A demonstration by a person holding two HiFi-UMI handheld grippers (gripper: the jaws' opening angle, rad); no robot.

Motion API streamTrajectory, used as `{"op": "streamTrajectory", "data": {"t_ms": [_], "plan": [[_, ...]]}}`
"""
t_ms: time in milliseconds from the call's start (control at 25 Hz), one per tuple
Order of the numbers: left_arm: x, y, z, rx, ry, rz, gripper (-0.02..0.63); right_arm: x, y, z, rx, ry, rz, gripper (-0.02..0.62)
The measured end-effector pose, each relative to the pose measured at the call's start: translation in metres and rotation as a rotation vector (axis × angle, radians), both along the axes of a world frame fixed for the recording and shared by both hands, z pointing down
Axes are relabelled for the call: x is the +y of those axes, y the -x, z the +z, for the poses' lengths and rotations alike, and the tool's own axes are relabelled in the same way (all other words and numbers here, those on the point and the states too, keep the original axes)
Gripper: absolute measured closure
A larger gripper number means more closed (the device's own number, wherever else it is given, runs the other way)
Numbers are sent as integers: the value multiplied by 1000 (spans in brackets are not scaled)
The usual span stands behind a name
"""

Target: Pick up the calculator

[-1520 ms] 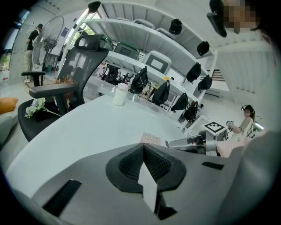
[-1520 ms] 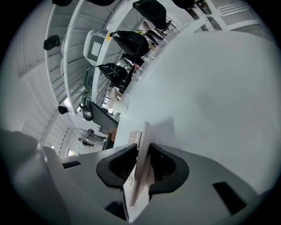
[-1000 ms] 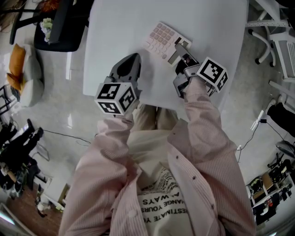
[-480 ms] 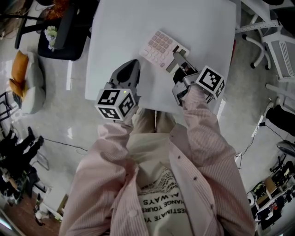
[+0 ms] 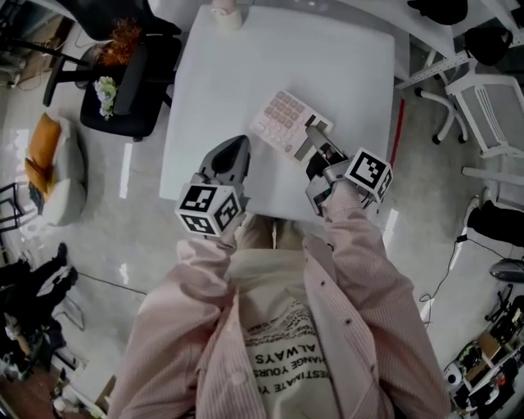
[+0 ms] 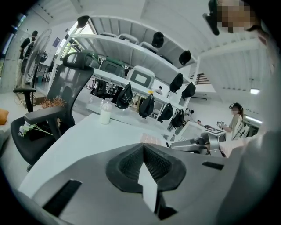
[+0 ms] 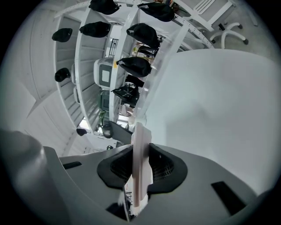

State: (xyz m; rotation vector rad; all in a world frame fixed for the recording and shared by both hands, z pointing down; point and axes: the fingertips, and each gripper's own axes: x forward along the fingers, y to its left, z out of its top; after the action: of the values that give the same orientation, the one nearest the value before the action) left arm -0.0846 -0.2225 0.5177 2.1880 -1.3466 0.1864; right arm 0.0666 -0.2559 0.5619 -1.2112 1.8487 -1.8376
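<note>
1. Two grippers are in view. The right gripper [image 5: 316,147] has its jaws clamped on the display end of the pale pink calculator [image 5: 285,123], with the pads part-way closed because the body sits between them. The right gripper view shows it edge-on, pinched between the two pads [image 7: 139,165].
2. The left gripper [image 5: 236,147] has its jaws fully together with nothing in them. It hangs over the near part of the white table [image 5: 221,74], beside the calculator but apart from it.
3. Calculator location: in the right gripper's hold, over the near right part of the table, key end pointing away from the person. The right gripper view shows the table surface off to one side of the calculator with a gap between them, so it looks to be clear of the top, though the head view alone can't confirm that.
4. Step in hand: the lift. The grasp is done and the calculator is being carried upward, so the pick-up looks nearly complete.
5. Next move: keep the pinch firm, since only one end is held and the long key end hangs out unsupported. Raise it steadily and keep it level so it doesn't pivot or slip. The left gripper isn't needed.
6. Compared with a second ago, the grip is the same and the left jaws are just as closed.
7. Both grippers and the calculator sit higher off the table now. The head view takes in more of the scene, including the far edge with a white bottle [image 5: 225,15] and the office chair [image 5: 123,82] on the left.
</note>
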Motion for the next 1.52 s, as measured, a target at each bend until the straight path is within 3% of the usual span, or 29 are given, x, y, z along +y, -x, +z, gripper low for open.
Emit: {"op": "streamTrajectory", "data": {"t_ms": [840, 1520], "plan": [[15, -5, -83, -36, -180, 54, 604, 20, -31, -84, -36, -93, 28, 525], [-5, 28, -135, -64, -304, 6, 604, 10, -44, -131, -99, -149, 98, 525]]}}
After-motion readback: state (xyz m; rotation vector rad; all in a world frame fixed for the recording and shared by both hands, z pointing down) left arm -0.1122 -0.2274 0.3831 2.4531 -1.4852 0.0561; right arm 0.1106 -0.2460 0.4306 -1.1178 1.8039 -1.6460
